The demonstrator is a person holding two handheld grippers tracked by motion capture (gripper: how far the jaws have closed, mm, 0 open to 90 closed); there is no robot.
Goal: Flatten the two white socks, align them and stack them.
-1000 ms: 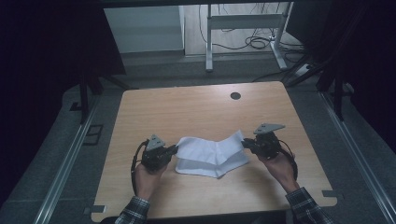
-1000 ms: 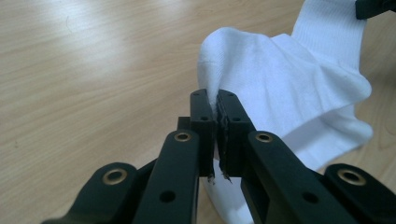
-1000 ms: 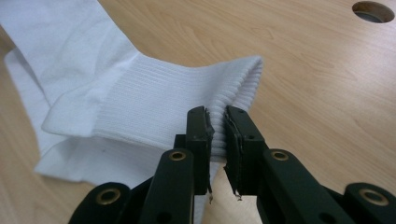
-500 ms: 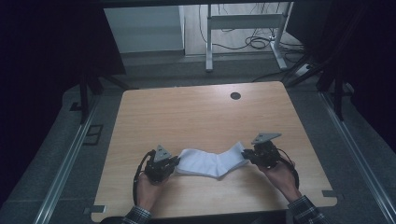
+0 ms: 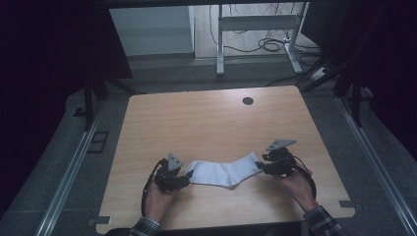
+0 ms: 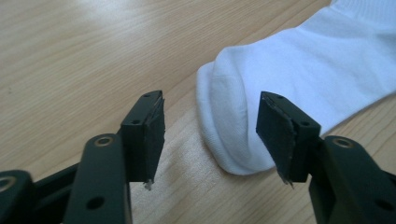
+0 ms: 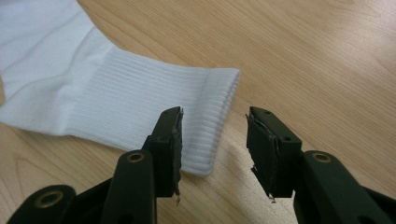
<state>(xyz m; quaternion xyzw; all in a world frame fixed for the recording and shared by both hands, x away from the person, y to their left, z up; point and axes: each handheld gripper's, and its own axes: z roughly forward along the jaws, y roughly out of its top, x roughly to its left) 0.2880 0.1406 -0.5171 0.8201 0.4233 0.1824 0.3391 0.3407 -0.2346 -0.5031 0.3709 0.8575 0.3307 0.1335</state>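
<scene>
We see the white sock [image 5: 225, 172] flat on the desk [image 5: 206, 118]; left tool [image 5: 186, 175] and right tool [image 5: 261, 166] spread at its ends, probably releasing it.

White sock lying flat on the wooden table

The sock [image 5: 223, 172] stretches across the lower middle of the high view, slightly bent at the heel. Its rounded toe [image 6: 233, 135] points toward the lower left of that frame; its ribbed cuff [image 7: 205, 121] angles up toward the right. It looks clean, smooth and empty, spread out lengthwise.
</scene>
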